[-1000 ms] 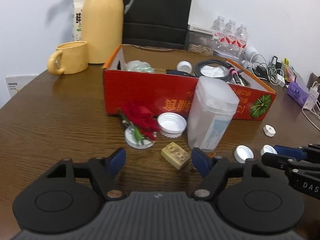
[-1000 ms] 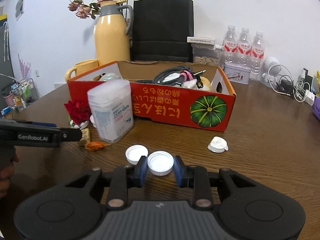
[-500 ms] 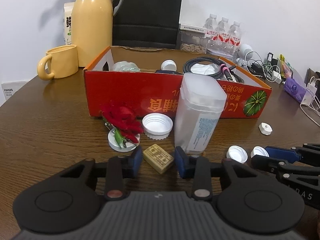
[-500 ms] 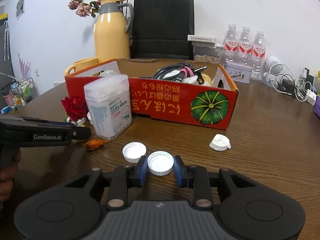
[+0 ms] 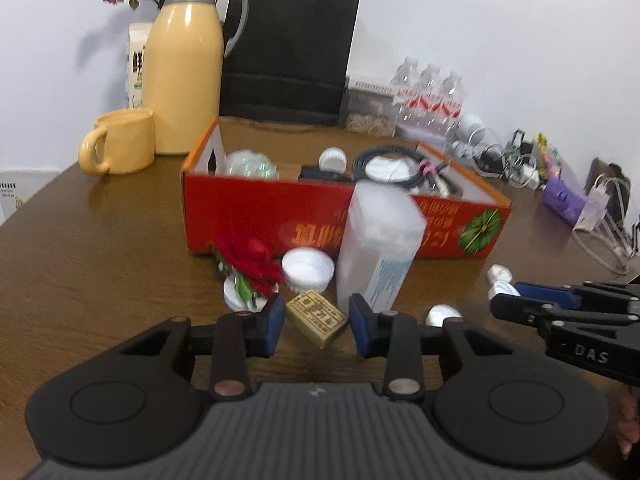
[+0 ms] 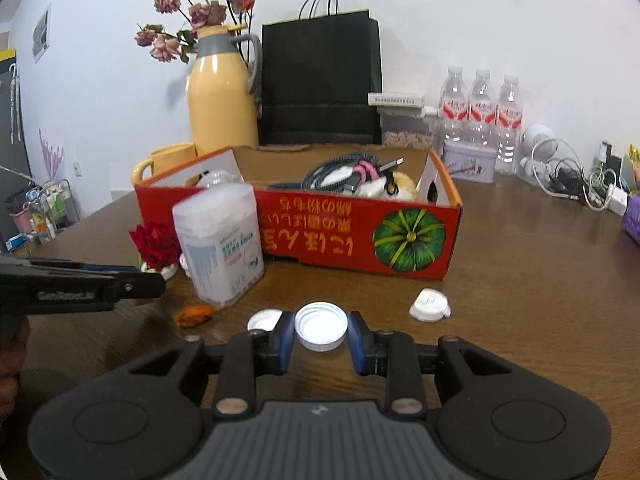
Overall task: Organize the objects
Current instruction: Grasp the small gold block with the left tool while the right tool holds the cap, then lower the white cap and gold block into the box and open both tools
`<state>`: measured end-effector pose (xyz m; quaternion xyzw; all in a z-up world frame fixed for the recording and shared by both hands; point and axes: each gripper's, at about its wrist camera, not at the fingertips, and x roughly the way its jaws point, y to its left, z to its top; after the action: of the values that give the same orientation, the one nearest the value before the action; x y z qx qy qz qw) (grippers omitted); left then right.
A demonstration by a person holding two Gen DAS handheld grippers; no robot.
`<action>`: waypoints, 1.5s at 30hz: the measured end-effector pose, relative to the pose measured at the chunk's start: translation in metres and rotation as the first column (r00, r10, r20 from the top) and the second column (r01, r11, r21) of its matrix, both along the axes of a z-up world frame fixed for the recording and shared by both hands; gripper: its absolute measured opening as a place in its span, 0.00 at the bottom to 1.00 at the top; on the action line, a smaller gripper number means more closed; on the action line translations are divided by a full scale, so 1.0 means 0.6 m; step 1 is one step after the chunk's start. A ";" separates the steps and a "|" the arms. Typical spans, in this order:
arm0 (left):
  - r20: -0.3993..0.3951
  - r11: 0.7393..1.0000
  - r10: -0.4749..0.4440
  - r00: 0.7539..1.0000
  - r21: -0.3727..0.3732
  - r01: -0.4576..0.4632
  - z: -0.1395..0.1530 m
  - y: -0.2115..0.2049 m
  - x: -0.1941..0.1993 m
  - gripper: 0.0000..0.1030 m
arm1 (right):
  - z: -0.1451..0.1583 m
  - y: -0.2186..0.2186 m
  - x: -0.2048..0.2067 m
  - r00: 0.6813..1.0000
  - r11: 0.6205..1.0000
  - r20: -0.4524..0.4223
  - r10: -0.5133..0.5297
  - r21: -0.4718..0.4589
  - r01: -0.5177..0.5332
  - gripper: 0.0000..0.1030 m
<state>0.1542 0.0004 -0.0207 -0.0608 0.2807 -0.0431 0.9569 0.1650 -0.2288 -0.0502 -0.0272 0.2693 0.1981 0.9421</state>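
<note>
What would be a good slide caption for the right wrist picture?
Right gripper closed on a white bottle cap before the red cardboard box.

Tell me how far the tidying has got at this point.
Partly done. The red box already holds a coiled cable and other bits. In hand: the right gripper pinches a white cap; the left gripper is closed around a tan block. Left on the table: the clear container, red flower, more caps and an orange scrap.
</note>
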 end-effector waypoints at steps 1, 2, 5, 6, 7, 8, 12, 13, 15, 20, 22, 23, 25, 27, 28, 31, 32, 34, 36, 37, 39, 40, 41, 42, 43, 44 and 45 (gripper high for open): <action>0.016 1.000 -0.003 1.000 -0.003 0.003 0.008 0.001 -0.002 0.35 | 0.006 0.000 0.001 1.000 1.000 0.009 0.002 0.002 -0.002 0.26; 0.035 1.000 -0.006 0.999 -0.004 0.006 0.018 0.002 -0.004 0.35 | 0.011 0.000 0.002 1.000 1.000 0.018 0.004 0.003 -0.005 0.26; 0.095 1.000 -0.011 0.995 0.002 0.011 0.045 0.001 -0.001 0.35 | 0.035 0.003 0.012 0.998 1.000 0.064 0.008 0.012 -0.009 0.26; 0.112 1.000 -0.009 0.994 0.004 0.009 0.054 0.000 0.003 0.35 | 0.042 0.005 0.017 0.997 1.000 0.079 0.010 0.015 -0.011 0.26; 0.126 1.000 -0.006 0.992 0.008 0.005 0.061 0.000 0.008 0.35 | 0.050 0.008 0.022 0.996 1.000 0.094 0.011 0.017 -0.012 0.26; 0.137 1.000 -0.005 0.991 0.011 0.004 0.067 -0.001 0.014 0.35 | 0.058 0.011 0.028 0.994 1.000 0.107 0.012 0.017 -0.013 0.26; 0.172 1.000 -0.014 0.985 0.014 0.011 0.088 -0.005 0.042 0.35 | 0.087 0.024 0.057 0.986 1.000 0.164 0.021 0.007 -0.022 0.26; 0.180 1.000 -0.012 0.984 0.010 0.011 0.093 -0.006 0.053 0.35 | 0.093 0.026 0.066 0.984 1.000 0.175 0.023 0.008 -0.025 0.26; 0.191 1.000 -0.005 0.982 0.003 0.005 0.101 -0.006 0.070 0.35 | 0.105 0.033 0.083 0.981 0.999 0.194 0.029 0.006 -0.031 0.26; 0.216 1.000 0.029 0.976 -0.014 -0.026 0.121 0.001 0.129 0.35 | 0.129 0.053 0.130 0.973 0.999 0.230 0.038 0.006 -0.040 0.26; 0.221 0.999 0.049 0.974 -0.021 -0.046 0.127 0.005 0.157 0.35 | 0.137 0.061 0.154 0.970 0.999 0.242 0.038 0.008 -0.042 0.26; 0.220 0.998 0.061 0.974 -0.025 -0.057 0.128 0.007 0.170 0.35 | 0.139 0.065 0.165 0.969 0.999 0.244 0.036 0.011 -0.040 0.27; 0.213 0.996 0.089 0.973 -0.039 -0.082 0.129 0.012 0.195 0.35 | 0.142 0.073 0.195 0.971 0.999 0.239 0.027 0.024 -0.034 0.26; 0.207 0.993 0.111 0.972 -0.056 -0.102 0.126 0.016 0.217 0.35 | 0.143 0.080 0.220 0.974 0.998 0.226 0.015 0.052 -0.028 0.26; 0.202 0.993 0.116 0.972 -0.062 -0.105 0.124 0.018 0.229 0.35 | 0.142 0.083 0.231 0.974 0.998 0.225 0.011 0.065 -0.026 0.26; 0.189 0.992 0.125 0.974 -0.051 -0.117 0.117 0.021 0.262 0.35 | 0.128 0.092 0.262 0.977 0.997 0.214 0.000 0.071 -0.015 0.26; 0.184 0.991 0.132 0.974 -0.043 -0.127 0.113 0.023 0.271 0.35 | 0.120 0.094 0.274 0.980 0.998 0.199 0.001 0.063 -0.014 0.26; 0.160 0.991 0.136 0.978 -0.033 -0.132 0.102 0.027 0.285 0.35 | 0.104 0.092 0.291 0.986 0.999 0.169 -0.009 0.053 0.000 0.26; 0.133 0.990 0.141 0.981 -0.020 -0.139 0.089 0.031 0.299 0.35 | 0.091 0.088 0.304 0.990 0.999 0.138 -0.016 0.046 0.009 0.26; 0.121 0.990 0.143 0.982 -0.014 -0.142 0.083 0.032 0.304 0.35 | 0.085 0.087 0.308 0.991 0.999 0.131 -0.021 0.044 0.015 0.26; 0.103 0.989 0.148 0.984 -0.004 -0.148 0.073 0.035 0.311 0.35 | 0.077 0.083 0.314 0.992 0.999 0.121 -0.031 0.038 0.027 0.26; 0.098 0.989 0.149 0.984 0.000 -0.150 0.069 0.035 0.314 0.35 | 0.074 0.081 0.315 0.992 0.999 0.117 -0.035 0.036 0.031 0.26; 0.094 0.988 0.151 0.984 0.004 -0.152 0.066 0.034 0.315 0.35 | 0.071 0.080 0.315 0.993 0.999 0.115 -0.039 0.034 0.035 0.26; 0.093 0.988 0.150 0.984 0.008 -0.151 0.064 0.034 0.315 0.35 | 0.068 0.078 0.317 0.993 0.999 0.112 -0.043 0.032 0.040 0.26; 0.094 0.989 0.148 0.984 0.011 -0.150 0.062 0.033 0.314 0.35 | 0.067 0.078 0.318 0.993 0.999 0.110 -0.047 0.031 0.044 0.26; 0.097 0.989 0.147 0.984 0.015 -0.149 0.062 0.031 0.313 0.35 | 0.065 0.077 0.318 0.993 0.998 0.107 -0.049 0.031 0.046 0.26; 0.100 0.989 0.145 0.984 0.020 -0.148 0.062 0.030 0.312 0.35 | 0.065 0.077 0.319 0.993 0.998 0.105 -0.049 0.031 0.046 0.27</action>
<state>0.3415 0.0183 0.0165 -0.0660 0.2285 0.0283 0.9709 0.3565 -0.1826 -0.0112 -0.0178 0.2167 0.1778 0.9598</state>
